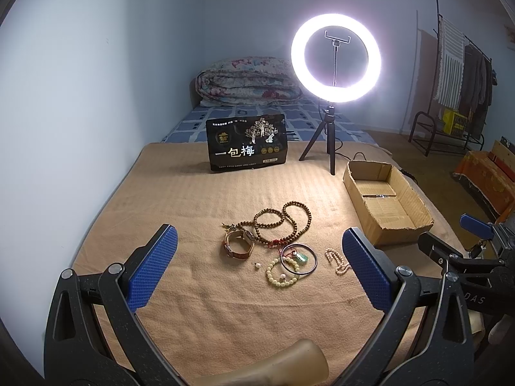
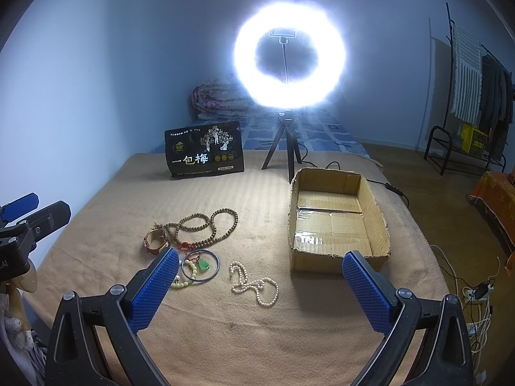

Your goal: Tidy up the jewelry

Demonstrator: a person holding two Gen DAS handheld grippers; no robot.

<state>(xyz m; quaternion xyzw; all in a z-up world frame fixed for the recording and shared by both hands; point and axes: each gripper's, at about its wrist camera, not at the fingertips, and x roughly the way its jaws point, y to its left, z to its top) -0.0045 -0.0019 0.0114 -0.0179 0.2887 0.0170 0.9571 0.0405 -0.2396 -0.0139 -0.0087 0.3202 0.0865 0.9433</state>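
- both grippers hover with fingers spread wide and nothing between them: the left gripper (image 1: 257,257) faces the jewelry pile, the right gripper (image 2: 260,284) sits above the pearl necklace (image 2: 254,284).
- all the jewelry lies loose on the tan blanket (image 1: 193,193), mid-bed toward the near edge; the cardboard box (image 2: 338,218) near the blanket's right edge looks empty, so sorting seems not yet begun.
- tangling is the main risk: the wooden bead strand (image 1: 283,222) loops over itself and touches the leather-strap watch (image 1: 238,244), so lifting one may drag the other.
- the thin bangle (image 1: 299,259) overlaps the pale bead bracelet (image 1: 281,276) and the green pendant (image 1: 301,257); a pinch there could catch two pieces or slide off the bangle.
- the tiny loose bead (image 1: 257,266) could roll or sink into the soft blanket.
- a limp pearl strand grabbed at one point may snag on the box's torn rim.
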